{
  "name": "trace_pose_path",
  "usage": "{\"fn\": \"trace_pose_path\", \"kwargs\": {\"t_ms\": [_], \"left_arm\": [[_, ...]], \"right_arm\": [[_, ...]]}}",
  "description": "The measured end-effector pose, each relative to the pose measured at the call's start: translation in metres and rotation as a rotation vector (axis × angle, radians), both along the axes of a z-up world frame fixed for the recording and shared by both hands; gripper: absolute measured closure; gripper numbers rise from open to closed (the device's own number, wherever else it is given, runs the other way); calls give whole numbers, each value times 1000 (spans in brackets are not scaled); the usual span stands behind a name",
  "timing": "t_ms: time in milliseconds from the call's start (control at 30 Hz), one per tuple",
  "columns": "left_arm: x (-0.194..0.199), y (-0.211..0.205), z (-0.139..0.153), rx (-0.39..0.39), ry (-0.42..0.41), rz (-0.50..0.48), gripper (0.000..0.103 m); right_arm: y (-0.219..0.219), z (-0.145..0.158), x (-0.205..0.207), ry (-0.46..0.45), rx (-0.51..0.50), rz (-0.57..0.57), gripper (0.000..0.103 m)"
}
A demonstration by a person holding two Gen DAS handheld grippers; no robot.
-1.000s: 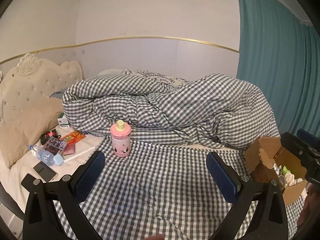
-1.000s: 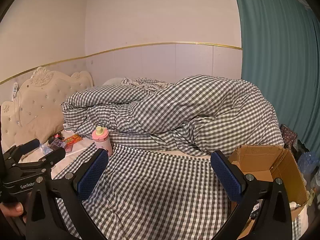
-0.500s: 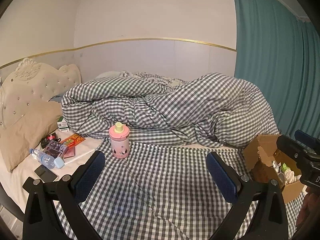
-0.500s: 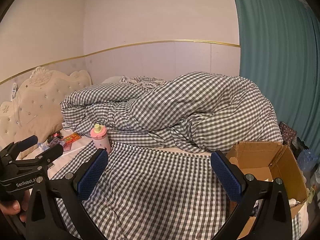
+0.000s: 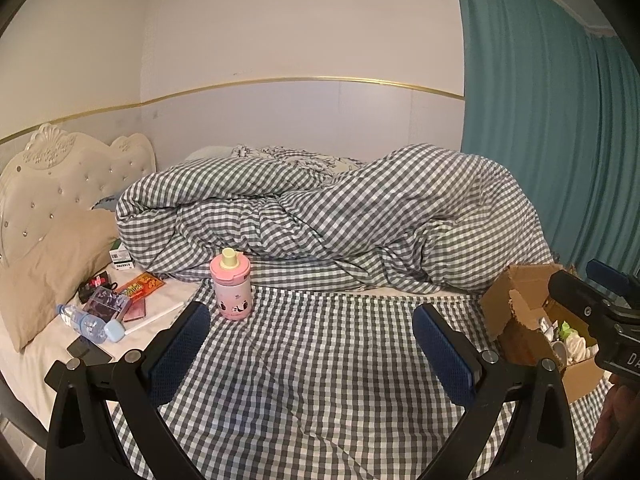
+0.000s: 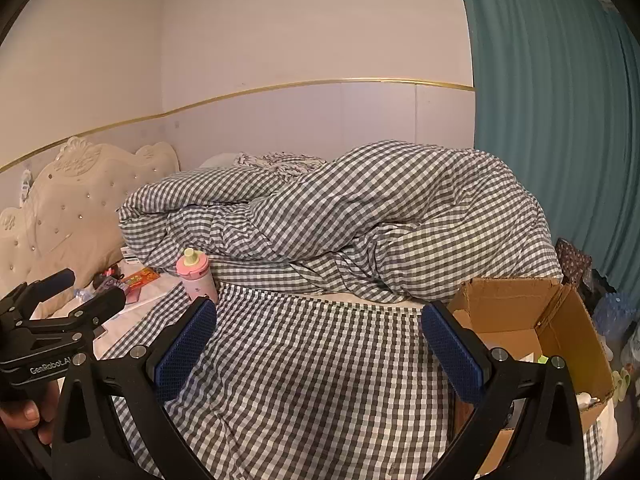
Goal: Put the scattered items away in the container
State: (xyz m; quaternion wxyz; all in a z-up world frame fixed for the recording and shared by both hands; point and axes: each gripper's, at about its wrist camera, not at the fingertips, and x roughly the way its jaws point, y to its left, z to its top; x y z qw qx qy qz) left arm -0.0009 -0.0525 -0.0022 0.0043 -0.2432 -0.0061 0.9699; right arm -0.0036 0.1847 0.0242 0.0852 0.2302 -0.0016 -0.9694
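Note:
A pink cartoon bottle (image 5: 231,285) stands upright on the checked sheet; it also shows in the right wrist view (image 6: 196,276). Left of it lie a water bottle (image 5: 86,322), a red snack packet (image 5: 141,285), a purple card box (image 5: 107,300), a phone (image 5: 89,354) and a small white box (image 5: 121,258). An open cardboard box (image 6: 532,332) with several items inside sits at the right bed edge, also in the left wrist view (image 5: 532,324). My left gripper (image 5: 312,344) is open and empty above the sheet. My right gripper (image 6: 318,344) is open and empty beside the box.
A bunched checked duvet (image 5: 328,216) fills the far half of the bed. A beige pillow (image 5: 52,268) leans on the cream headboard (image 5: 68,176) at left. A teal curtain (image 5: 552,120) hangs at right. Bags (image 6: 576,264) stand on the floor past the box.
Both grippers have drawn back and risen slightly, so the bottle and the box look a little smaller and lower. Nothing on the bed has moved.

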Motion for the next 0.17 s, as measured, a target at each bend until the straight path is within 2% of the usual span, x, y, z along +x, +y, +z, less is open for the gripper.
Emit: {"fn": "trace_pose_path", "kwargs": {"t_ms": [167], "left_arm": [[-1,2,0,3,-5,-5,0]], "right_arm": [[2,0,-1,0,-1,-2,0]]}}
